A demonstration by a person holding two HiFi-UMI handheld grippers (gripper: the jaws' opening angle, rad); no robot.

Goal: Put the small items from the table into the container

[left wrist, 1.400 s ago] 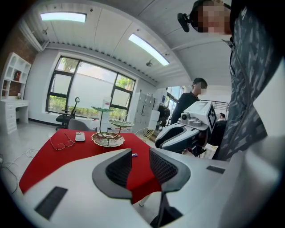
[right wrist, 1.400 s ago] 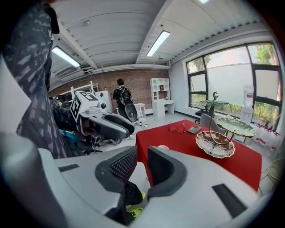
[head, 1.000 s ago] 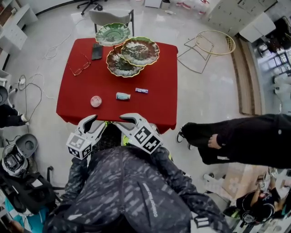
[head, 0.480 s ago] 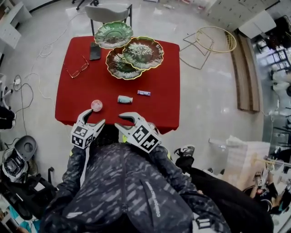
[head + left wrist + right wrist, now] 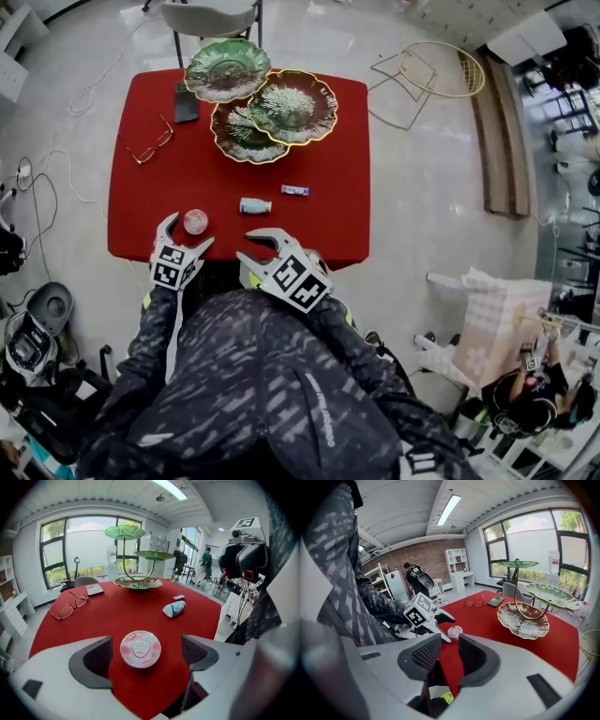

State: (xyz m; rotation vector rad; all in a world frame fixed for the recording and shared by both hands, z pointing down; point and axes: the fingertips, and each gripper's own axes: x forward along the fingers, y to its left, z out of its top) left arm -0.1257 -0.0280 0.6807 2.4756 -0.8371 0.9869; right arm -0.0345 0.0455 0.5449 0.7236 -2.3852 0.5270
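A round pink tin point(image 5: 195, 221) point(image 5: 140, 648) lies near the front edge of the red table point(image 5: 319, 225). My left gripper point(image 5: 183, 236) point(image 5: 146, 640) reaches over that edge. Its jaws are opening wide on either side of the tin, and the pads do not touch it. A teal wrapped item point(image 5: 254, 205) point(image 5: 174, 608) and a small purple packet point(image 5: 294, 190) point(image 5: 178, 597) lie further in. The tiered stand of leaf-shaped dishes point(image 5: 253, 131) point(image 5: 524, 619) stands at the back. My right gripper point(image 5: 265, 246) point(image 5: 449, 645) hovers at the front edge, its jaws a little apart with nothing between them.
Glasses point(image 5: 142, 146) point(image 5: 67, 607) and a dark phone point(image 5: 186, 101) lie at the table's back left. A chair point(image 5: 208, 17) stands behind the table. A wire frame point(image 5: 441, 70) lies on the floor to the right, and bags and cables to the left.
My left gripper has come down and forward to the pink tin and its jaws have spread wide around it. The right gripper has shifted slightly. A person in dark clothes at the right has left the view.
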